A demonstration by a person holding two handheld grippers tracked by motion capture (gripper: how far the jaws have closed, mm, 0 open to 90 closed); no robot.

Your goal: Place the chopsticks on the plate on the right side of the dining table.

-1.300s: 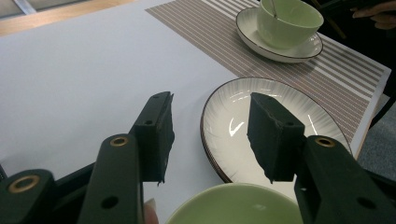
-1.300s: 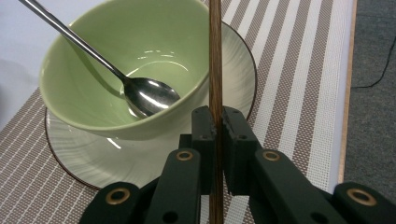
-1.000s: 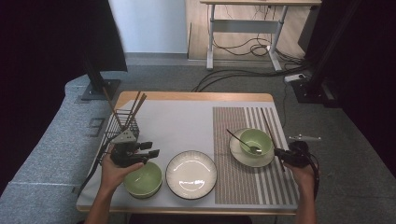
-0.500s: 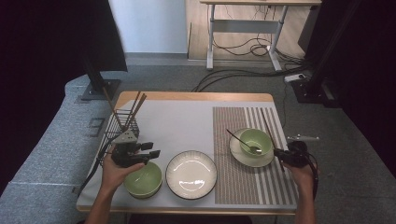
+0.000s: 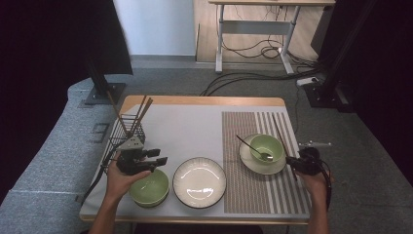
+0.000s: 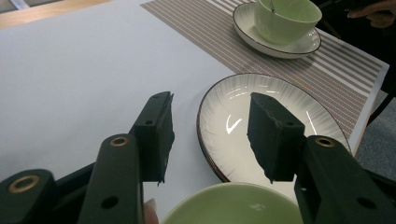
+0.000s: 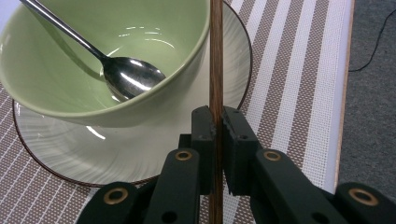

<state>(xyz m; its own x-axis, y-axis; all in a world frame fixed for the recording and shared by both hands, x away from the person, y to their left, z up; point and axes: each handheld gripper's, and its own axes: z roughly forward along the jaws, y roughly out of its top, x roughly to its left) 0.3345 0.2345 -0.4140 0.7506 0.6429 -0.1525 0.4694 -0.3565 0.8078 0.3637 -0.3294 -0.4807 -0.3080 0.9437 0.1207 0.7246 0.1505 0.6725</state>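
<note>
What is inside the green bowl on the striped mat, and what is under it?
Inside the green bowl rests a metal spoon, handle leaning on the rim. Under the bowl sits a white saucer; the bowl hides the saucer's middle, so nothing can be told there.

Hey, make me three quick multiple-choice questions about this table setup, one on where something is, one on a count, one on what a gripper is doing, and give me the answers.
1. Where is the spoon?
A. in the green bowl on the saucer
B. on the empty white plate
C. in the wire basket

2. How many green bowls are on the table?
A. one
B. two
C. three

3. What is the right gripper doing?
A. hanging open
B. gripping the spoon
C. clamping a chopstick

Answers: 1 A, the spoon's head lies inside that bowl. 2 B, one on the saucer, another by the left gripper. 3 C, its pads press the brown stick from both sides.
</note>
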